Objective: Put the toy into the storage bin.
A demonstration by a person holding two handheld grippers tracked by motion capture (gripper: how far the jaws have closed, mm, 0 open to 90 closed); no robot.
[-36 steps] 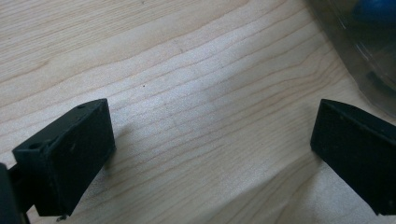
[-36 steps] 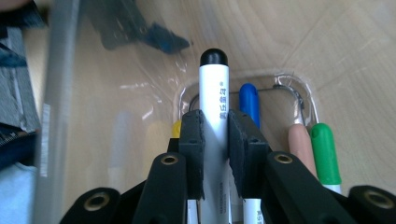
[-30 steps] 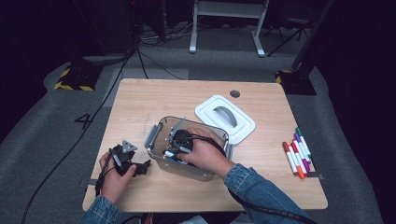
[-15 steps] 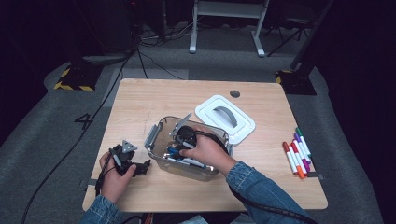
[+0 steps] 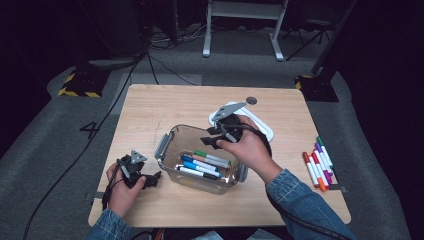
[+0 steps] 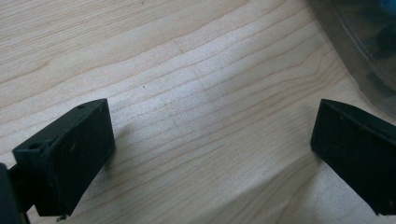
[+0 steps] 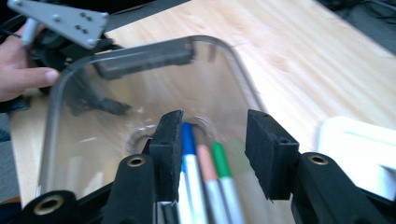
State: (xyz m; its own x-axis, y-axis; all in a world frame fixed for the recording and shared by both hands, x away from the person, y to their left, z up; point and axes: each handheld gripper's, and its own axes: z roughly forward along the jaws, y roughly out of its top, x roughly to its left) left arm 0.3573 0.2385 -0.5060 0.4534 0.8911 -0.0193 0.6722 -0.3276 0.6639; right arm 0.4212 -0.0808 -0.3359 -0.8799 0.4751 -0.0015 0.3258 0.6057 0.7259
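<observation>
A clear plastic container (image 5: 172,137) stands mid-table with several markers lying in it, among them a green marker (image 5: 210,156) and a blue marker (image 5: 197,165). My right gripper (image 5: 209,139) hangs just above the container's far right side. Its jaws have just been opening and nothing is between them. In the right gripper view that gripper (image 7: 217,128) looks down on the blue marker (image 7: 189,140), a pinkish marker (image 7: 204,161) and the green marker (image 7: 220,161). My left gripper (image 5: 151,179) rests on the wood left of the container, wide open and empty (image 6: 212,140).
A white lid (image 5: 265,131) lies behind the right hand. Several loose markers (image 5: 317,167) lie in a row near the table's right edge. The container's wall (image 6: 364,42) is close to the left gripper's right jaw. Cables trail off the table's left side.
The right gripper has come up out of the container and drawn back toward the lid, and its jaws have parted. The left hand has stayed put.
</observation>
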